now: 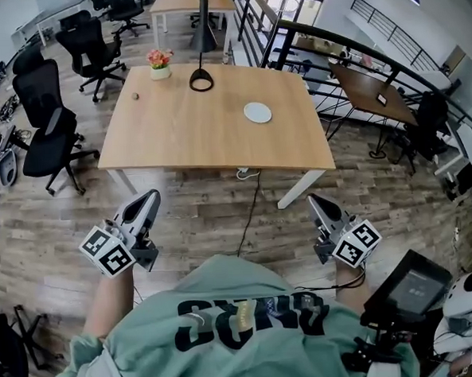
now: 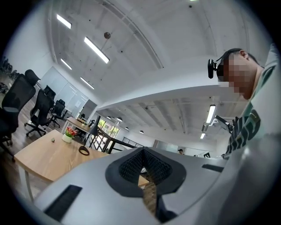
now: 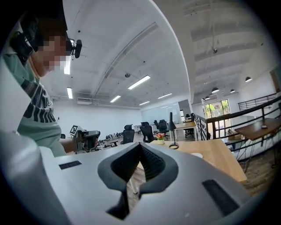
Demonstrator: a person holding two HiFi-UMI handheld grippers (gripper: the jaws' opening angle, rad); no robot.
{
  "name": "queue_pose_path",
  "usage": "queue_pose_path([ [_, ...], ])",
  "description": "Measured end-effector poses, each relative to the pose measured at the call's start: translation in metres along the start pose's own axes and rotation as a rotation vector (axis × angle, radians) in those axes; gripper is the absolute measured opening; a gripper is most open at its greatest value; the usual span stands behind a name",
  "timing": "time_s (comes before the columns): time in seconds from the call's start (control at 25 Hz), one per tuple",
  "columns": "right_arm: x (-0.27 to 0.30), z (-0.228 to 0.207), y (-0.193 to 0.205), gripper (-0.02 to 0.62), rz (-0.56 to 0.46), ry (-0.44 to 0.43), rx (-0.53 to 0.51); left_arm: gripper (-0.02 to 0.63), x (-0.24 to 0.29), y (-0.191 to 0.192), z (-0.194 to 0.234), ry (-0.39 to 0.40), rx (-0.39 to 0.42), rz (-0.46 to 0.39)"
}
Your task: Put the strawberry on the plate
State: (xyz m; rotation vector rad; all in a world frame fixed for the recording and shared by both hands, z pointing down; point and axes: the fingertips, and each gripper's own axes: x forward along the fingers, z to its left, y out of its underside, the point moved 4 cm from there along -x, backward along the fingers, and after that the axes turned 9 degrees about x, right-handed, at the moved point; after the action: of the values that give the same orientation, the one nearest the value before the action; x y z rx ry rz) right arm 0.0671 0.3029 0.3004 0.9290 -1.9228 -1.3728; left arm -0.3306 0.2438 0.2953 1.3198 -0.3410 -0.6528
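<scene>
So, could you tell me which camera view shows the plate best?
The head view: the plate lies whole and unobstructed on the table. The right gripper view shows only a thin sliver; the left gripper view, none.

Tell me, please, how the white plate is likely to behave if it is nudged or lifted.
The plate looks flat and low, so a nudge would probably slide it across the smooth table rather than tip it. It seems small and thin, so it is likely light to lift. It may be brittle, but its material cannot be told from here.
</scene>
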Motion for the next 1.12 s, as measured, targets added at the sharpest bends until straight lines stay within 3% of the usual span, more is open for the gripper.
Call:
queue_pose_path([
  [0.28, 0.020, -0.056, -0.004, 0.005, 0.012, -0.082, 0.013, 0.002, 0.039, 0.005, -0.005, -0.065, 0.024, 0.007],
  [0.68, 0.003, -0.193, -0.043, 0.006, -0.025, -0.239, 0.017, 0.002, 0.143, 0.013, -0.078, -0.198, 0.065, -0.003],
  [0.88, 0.002, -0.238, -0.043, 0.005, -0.017, -0.284, 0.052, 0.002, 0.187, 0.023, -0.099, -0.213, 0.070, 0.038],
  [1.12, 0.020, -0.263, -0.037, 0.005, 0.002, -0.284, 0.070, 0.002, 0.211, 0.035, -0.083, -0.214, 0.056, 0.057],
])
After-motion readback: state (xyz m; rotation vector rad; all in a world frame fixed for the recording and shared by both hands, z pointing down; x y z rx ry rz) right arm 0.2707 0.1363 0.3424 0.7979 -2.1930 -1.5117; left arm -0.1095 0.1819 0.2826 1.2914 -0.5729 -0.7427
